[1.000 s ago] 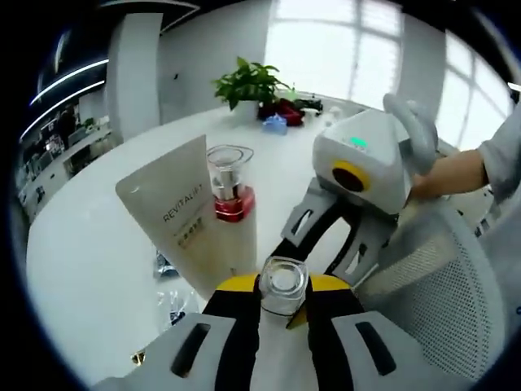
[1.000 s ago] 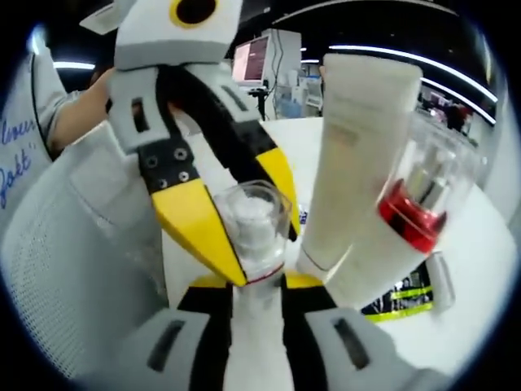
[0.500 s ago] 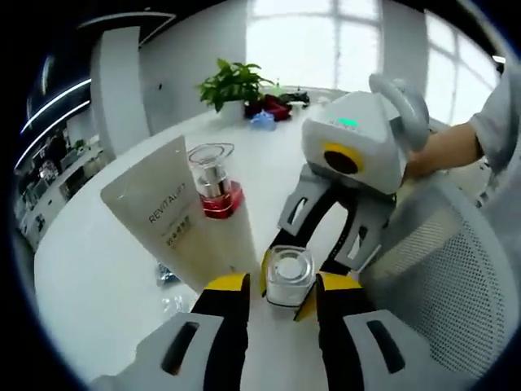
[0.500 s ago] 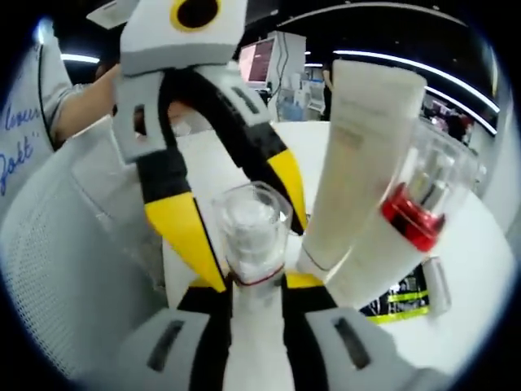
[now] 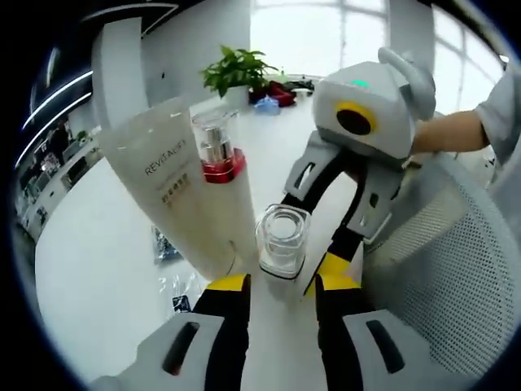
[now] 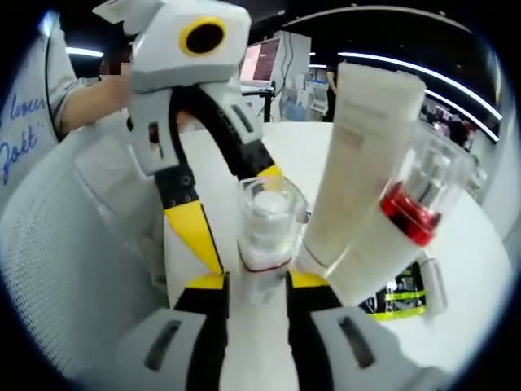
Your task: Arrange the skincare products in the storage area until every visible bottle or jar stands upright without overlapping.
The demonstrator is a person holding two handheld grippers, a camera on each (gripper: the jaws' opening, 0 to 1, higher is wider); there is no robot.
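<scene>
A white bottle with a clear square cap [image 5: 283, 238] [image 6: 267, 224] sits between the jaws of my right gripper [image 6: 257, 282], which is shut on its body. That right gripper [image 5: 299, 254] comes down from the upper right in the left gripper view. My left gripper [image 5: 281, 283] [image 6: 234, 220] is open, its yellow tips apart on either side of the cap and clear of it. A white Revitalift tube [image 5: 186, 195] [image 6: 358, 179] stands cap down just beside the bottle. A red-collared pump bottle [image 5: 218, 155] [image 6: 419, 204] stands against the tube.
A white mesh basket [image 5: 444, 269] [image 6: 73, 244] curves beside the bottle. Flat sachets [image 5: 167, 244] [image 6: 399, 295] lie on the white round table [image 5: 89, 244]. A potted plant [image 5: 238, 72] stands far back. A person's hand [image 5: 456, 134] holds the right gripper.
My left gripper, shut on the clear cap a second ago, has opened and let it go. The right gripper has kept its hold on the bottle.
</scene>
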